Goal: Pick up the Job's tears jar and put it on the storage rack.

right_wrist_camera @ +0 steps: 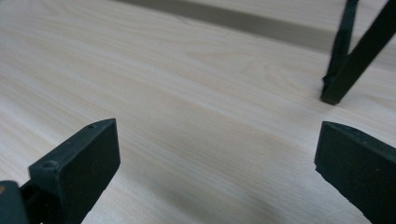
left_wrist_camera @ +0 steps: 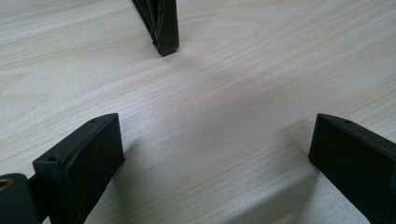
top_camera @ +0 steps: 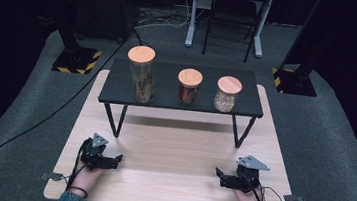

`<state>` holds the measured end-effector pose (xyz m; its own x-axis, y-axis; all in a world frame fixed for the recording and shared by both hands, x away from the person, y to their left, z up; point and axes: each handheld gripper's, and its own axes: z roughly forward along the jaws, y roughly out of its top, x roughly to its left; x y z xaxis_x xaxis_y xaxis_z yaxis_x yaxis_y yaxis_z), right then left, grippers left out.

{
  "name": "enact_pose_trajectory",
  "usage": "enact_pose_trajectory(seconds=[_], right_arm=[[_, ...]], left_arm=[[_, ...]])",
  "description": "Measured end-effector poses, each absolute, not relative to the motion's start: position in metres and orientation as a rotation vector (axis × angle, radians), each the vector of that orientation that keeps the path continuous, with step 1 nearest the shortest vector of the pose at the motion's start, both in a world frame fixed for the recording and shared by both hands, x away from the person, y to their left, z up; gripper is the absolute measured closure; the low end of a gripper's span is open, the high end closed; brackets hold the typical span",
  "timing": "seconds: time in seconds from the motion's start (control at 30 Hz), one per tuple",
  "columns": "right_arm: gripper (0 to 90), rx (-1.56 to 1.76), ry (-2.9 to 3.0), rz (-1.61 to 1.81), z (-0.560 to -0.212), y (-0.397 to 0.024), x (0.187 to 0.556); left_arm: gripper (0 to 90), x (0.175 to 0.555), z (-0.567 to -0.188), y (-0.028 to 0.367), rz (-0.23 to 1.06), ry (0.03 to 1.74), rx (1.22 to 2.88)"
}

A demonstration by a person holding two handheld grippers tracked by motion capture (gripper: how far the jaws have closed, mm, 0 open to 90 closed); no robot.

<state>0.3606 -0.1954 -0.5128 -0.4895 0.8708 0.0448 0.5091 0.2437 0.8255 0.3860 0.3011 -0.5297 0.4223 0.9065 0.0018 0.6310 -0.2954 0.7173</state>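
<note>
Three glass jars with round wooden lids stand in a row on a low black shelf (top_camera: 166,99): a tall jar (top_camera: 142,74) at the left, a short jar with dark red contents (top_camera: 189,86) in the middle, and a short jar of pale grains (top_camera: 228,94) at the right. My left gripper (top_camera: 118,160) rests on the light wooden table (top_camera: 171,150) at the near left, open, nothing between its jaws (left_wrist_camera: 215,149). My right gripper (top_camera: 219,175) rests at the near right, also open and empty (right_wrist_camera: 217,154).
The shelf stands on thin black legs (left_wrist_camera: 163,28) (right_wrist_camera: 341,70) on the table's far half. Grey carpet surrounds the table. Black stand bases with yellow hazard stripes (top_camera: 76,59) and a chair frame (top_camera: 225,15) lie beyond, with a cable (top_camera: 38,126) on the floor at left.
</note>
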Motion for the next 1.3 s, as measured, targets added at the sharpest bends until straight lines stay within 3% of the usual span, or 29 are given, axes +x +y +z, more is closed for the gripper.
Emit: enact_pose_trajectory(seconds=[1.3], right_arm=[[0.0, 1.125, 2.313, 1.086, -0.521, -0.156, 0.354]], left_arm=[[2.7, 0.386, -0.530, 0.301, 0.550, 1.296, 2.034]])
